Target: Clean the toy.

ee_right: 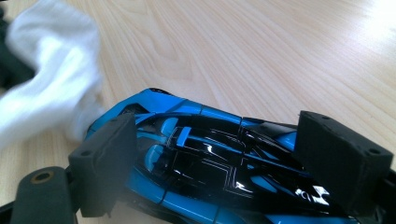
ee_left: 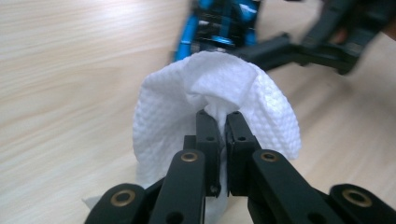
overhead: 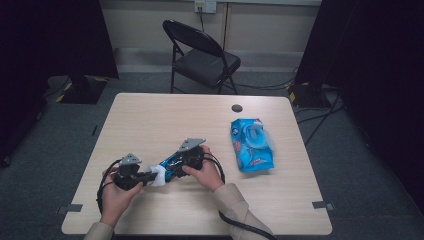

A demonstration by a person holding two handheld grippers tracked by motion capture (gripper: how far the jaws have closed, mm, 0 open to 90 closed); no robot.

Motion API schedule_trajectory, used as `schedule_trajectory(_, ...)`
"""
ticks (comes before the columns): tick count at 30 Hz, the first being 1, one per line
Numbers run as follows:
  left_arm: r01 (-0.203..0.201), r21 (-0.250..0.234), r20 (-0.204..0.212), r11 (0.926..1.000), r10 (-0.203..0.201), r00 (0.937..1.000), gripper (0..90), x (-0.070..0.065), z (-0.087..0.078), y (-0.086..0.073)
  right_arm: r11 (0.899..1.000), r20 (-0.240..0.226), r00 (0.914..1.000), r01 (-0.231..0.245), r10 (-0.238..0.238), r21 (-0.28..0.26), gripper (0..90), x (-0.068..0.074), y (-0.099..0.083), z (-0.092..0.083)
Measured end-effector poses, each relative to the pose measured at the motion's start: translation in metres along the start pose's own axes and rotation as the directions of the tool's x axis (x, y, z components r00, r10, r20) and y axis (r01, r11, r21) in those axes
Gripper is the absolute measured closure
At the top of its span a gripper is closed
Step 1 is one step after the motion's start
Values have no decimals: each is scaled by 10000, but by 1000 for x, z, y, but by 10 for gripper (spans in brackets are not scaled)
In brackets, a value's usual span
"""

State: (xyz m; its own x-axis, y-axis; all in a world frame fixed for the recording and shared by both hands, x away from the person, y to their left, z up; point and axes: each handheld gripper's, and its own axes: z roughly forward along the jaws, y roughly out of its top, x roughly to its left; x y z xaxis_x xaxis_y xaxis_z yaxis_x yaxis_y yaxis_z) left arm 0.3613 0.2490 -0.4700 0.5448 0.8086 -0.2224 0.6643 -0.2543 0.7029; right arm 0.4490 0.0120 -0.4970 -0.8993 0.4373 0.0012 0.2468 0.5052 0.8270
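The left claw point(ee_left: 217, 122) is pinched tight on a bunched white wipe point(ee_left: 215, 93), which touches the nose of a blue toy car point(ee_right: 205, 158). The right claw point(ee_right: 233, 154) stands wide, clamped across the car's sides, low over the desk point(overhead: 150, 115), near its front edge.

The left gripper point(overhead: 131, 175) is matt black, topped by a grey three-cornered plate with small dark dots at its corners, and a black cable loops from its body. The right gripper point(overhead: 192, 159) is built the same, with its own grey plate and a thick black cable trailing beside the sleeve point(overhead: 235, 202). That sleeve is beige with a turned cuff. On the left gripper, the fingers point(ee_left: 208, 135) are slim black bars with small screw holes, hinged on arms with brass-coloured rivets. The right gripper's fingers point(ee_right: 343, 154) end in blocky black pads, with a brass-coloured rivet behind them.
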Motion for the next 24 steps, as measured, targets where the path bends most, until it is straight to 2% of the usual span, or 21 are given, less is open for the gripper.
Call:
schedule_trajectory(3,225,21,-269,9997,-225,9994,866,10,3,-1,10000,7,10000,3,-3,1,133,0,0,0)
schedule_trajectory(9,645,294,-761,9975,-621,9952,864,20,18,-2,10000,1,10000,0,0,-30,133,0,0,0)
schedule_trajectory(12,582,259,-859,9980,-558,9947,861,20,24,2,10000,15,10000,5,-5,-51,133,0,-1,0)
schedule_trajectory(16,300,335,-1002,9990,-265,9946,861,15,28,3,10000,15,10000,19,-19,-57,133,0,-1,0)
schedule_trajectory(24,72,563,-565,9984,-40,9984,865,5,23,-2,9999,-5,10000,29,-29,-138,133,0,-2,0)
